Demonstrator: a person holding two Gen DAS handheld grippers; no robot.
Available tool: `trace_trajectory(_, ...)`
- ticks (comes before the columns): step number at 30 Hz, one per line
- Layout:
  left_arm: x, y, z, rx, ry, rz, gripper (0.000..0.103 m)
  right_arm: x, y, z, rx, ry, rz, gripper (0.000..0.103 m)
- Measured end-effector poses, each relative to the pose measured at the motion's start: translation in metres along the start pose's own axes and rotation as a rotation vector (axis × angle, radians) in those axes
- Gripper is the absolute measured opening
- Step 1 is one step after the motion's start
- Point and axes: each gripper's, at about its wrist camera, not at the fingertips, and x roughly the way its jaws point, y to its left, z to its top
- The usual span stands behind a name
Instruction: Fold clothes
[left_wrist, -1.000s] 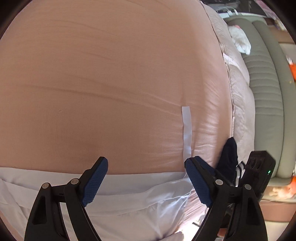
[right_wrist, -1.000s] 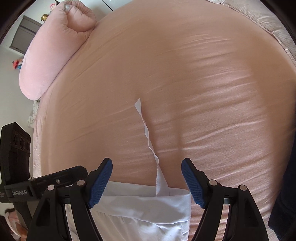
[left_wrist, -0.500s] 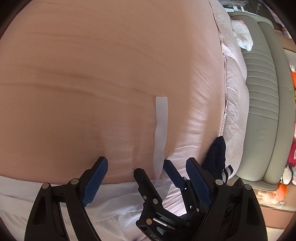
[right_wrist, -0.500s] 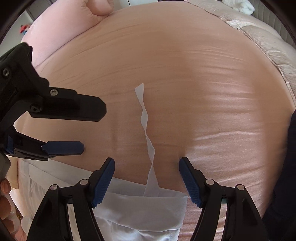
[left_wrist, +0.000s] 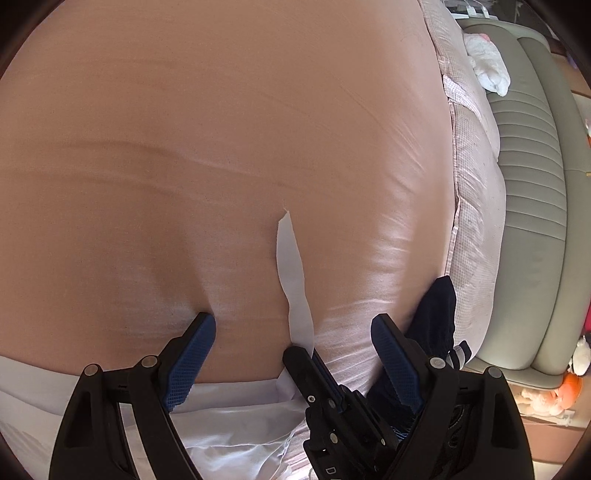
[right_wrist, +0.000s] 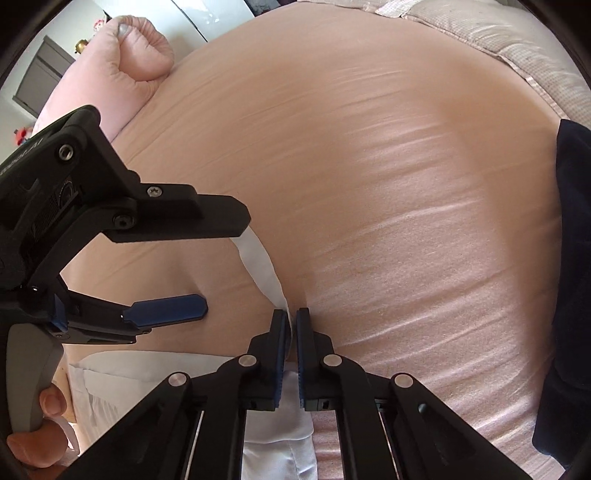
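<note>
A white garment (left_wrist: 229, 406) lies on the pink bed sheet (left_wrist: 221, 147) at the near edge, and its long white strap (left_wrist: 291, 266) trails away across the sheet. My right gripper (right_wrist: 291, 315) is shut on the strap (right_wrist: 258, 258) close to where it joins the garment (right_wrist: 147, 369). In the left wrist view the right gripper (left_wrist: 314, 373) shows as a black closed jaw at the strap's base. My left gripper (left_wrist: 293, 319) stands open, its blue pads on either side of the strap and the right gripper, low over the sheet. From the right wrist it (right_wrist: 225, 262) comes in from the left.
A dark navy garment (left_wrist: 436, 317) lies at the bed's right edge, next to a pale quilt (left_wrist: 476, 184). Beyond is a grey-green ribbed couch (left_wrist: 532, 221) with a white cloth (left_wrist: 487, 70). A pink pillow (right_wrist: 110, 74) sits far left. A hand (right_wrist: 48, 402) holds the left gripper's handle.
The right gripper's jaws closed from wide open onto the strap. The left gripper slid over toward the strap, which now lies between its open fingers along with the right gripper.
</note>
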Motion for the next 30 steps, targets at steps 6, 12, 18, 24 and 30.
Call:
trace_trajectory(6,0.002,-0.009,-0.007,0.103,-0.003,0.072,0.085,-0.010,-0.016,-0.003,0.074,-0.020,0.180,0.002)
trace_trajectory(12,-0.004,0.002,0.000,0.114,0.042,0.028,0.085,-0.035,-0.015,0.000,-0.012,-0.063,0.359,0.002)
trace_trajectory(18,-0.004,-0.006,-0.006,0.186,0.038,0.102,0.084,-0.046,-0.011,0.000,-0.100,-0.022,0.344,0.002)
trace_trajectory(24,0.008,-0.027,-0.018,0.300,0.025,0.273,0.083,-0.029,0.016,0.026,-0.082,-0.004,0.326,0.002)
trace_trajectory(30,0.013,-0.040,-0.032,0.422,-0.012,0.428,0.052,-0.028,0.019,0.027,-0.172,0.052,0.232,0.005)
